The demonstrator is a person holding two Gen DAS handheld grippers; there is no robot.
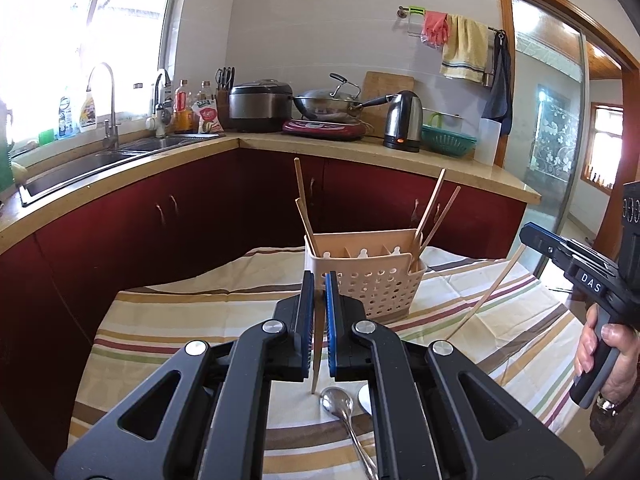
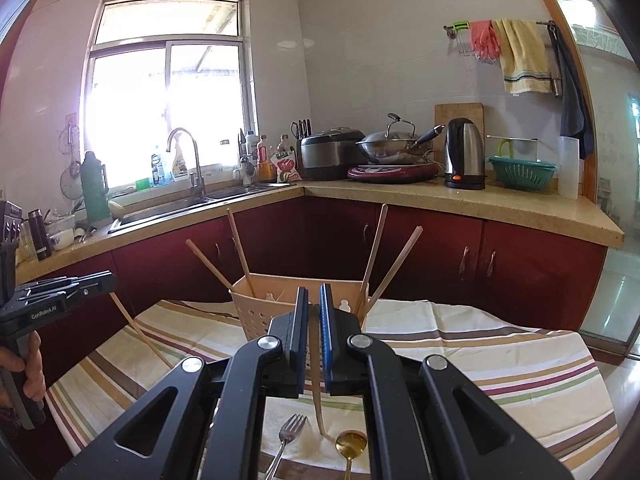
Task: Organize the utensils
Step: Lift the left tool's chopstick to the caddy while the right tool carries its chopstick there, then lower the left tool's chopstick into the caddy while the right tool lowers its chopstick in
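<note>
A beige perforated utensil caddy [image 1: 372, 280] stands on the striped tablecloth [image 1: 180, 320] with several wooden chopsticks leaning in its ends; it also shows in the right wrist view [image 2: 256, 312]. My left gripper [image 1: 319, 280] is shut on a wooden chopstick [image 1: 317, 360] that hangs down near a silver spoon [image 1: 340, 408]. My right gripper [image 2: 314, 292] is shut on another wooden chopstick [image 2: 318, 392], its tip by a fork [image 2: 290, 430] and a gold spoon [image 2: 350, 446]. Each gripper shows in the other's view, holding its slanted chopstick [image 1: 484, 296], [image 2: 140, 332].
The table stands in front of dark red kitchen cabinets [image 2: 440, 256]. The L-shaped counter [image 2: 460, 200] holds a sink, bottles, a rice cooker, a wok, a kettle [image 2: 464, 156] and a green colander. A glass door is at the right.
</note>
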